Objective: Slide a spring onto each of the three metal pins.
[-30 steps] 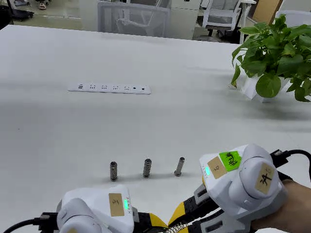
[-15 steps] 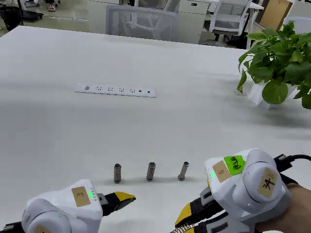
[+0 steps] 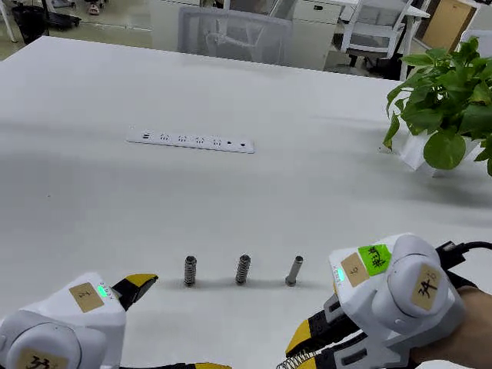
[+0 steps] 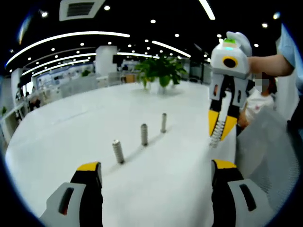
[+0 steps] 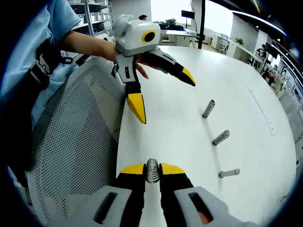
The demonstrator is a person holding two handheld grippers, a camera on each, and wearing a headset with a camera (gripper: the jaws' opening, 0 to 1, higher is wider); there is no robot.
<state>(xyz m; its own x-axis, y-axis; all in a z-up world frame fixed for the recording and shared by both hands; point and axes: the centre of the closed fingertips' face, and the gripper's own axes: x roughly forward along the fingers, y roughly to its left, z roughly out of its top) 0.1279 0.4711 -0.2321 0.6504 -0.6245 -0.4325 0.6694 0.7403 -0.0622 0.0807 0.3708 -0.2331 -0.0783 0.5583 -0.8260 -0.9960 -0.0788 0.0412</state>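
Yellow-tipped fingers (image 5: pixel 136 107), seemingly light-blue sleeve (image 5: pixel 56 20)

Open-plan office. Large white worktable (image 3: pixel 323 184) with a power strip (image 3: pixel 190 141) at its middle, a potted plant (image 3: pixel 446 115) at far right, mesh office chairs (image 3: pixel 231 34) beyond the far edge, strip lighting (image 4: pixel 71 38) overhead.

White table (image 3: pixel 323 192) w/ 3 pins (image 3: pixel 243 269), power strip (image 3: pixel 191 141), potted plant (image 3: pixel 446 115).

The near edge cuts off the spring (image 3: pixel 292 360) in the right hand-held gripper (image 3: pixel 301 352) — the plant (image 3: pixel 446 100), far right, too.
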